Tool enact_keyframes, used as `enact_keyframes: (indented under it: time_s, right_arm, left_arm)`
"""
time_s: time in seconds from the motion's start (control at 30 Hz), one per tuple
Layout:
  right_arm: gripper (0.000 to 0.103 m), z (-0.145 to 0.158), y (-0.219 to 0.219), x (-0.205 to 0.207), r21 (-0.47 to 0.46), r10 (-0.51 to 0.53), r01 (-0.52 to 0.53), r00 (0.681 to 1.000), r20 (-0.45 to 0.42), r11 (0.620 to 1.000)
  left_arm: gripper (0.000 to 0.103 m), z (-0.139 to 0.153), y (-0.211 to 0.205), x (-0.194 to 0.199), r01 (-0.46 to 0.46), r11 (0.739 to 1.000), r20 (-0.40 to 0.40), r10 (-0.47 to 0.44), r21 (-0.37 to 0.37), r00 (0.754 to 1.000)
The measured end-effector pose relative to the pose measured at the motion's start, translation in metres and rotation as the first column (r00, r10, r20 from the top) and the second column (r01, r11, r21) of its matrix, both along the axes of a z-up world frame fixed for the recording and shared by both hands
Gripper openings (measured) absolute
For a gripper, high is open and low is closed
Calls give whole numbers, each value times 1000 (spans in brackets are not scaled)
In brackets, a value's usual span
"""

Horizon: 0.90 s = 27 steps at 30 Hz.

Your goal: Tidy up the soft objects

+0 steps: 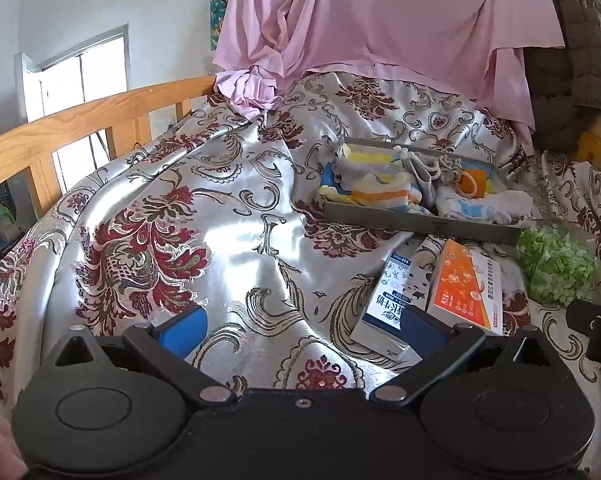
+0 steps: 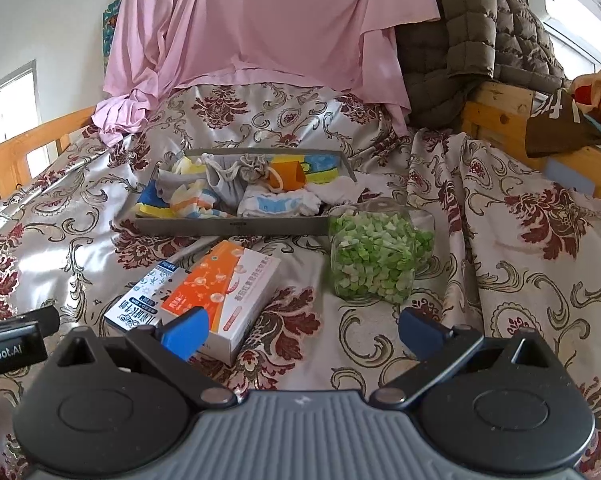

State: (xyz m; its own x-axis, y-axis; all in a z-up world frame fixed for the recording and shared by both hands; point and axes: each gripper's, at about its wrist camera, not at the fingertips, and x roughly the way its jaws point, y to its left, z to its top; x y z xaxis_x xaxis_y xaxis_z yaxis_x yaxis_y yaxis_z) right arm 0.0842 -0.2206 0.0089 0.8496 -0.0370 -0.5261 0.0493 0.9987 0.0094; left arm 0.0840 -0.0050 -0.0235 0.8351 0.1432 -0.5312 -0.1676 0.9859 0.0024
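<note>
Both the left gripper [image 1: 302, 330] and right gripper [image 2: 302, 334] are spread, empty. Ahead of the fingers: one grey rectangular tray [image 2: 236, 225] of crumpled cloths [image 2: 278, 203], two glossy cardboard boxes [image 2: 224, 284], one clear jar [image 2: 376, 256].

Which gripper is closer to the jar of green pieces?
Right. The right gripper sits just short of the jar; the left gripper is off to the jar's left.

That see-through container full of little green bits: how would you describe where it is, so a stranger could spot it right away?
Start at the bed covered with the shiny silver and red floral bedspread. On it lies a flat grey tray filled with small folded cloths. The clear jar sits just off the tray's front right corner, right of the orange box; it is the only transparent thing there, packed with green and white pieces.
</note>
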Motion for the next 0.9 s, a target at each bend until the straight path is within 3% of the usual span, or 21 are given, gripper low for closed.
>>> enact_keyframes:
  time_s: [0.9]
  right_arm:
    - [103, -3, 4, 2, -6, 19, -19, 1000, -6, 1000]
  left_arm:
    - [102, -3, 1, 4, -3, 1000, -17, 3, 0, 1000]
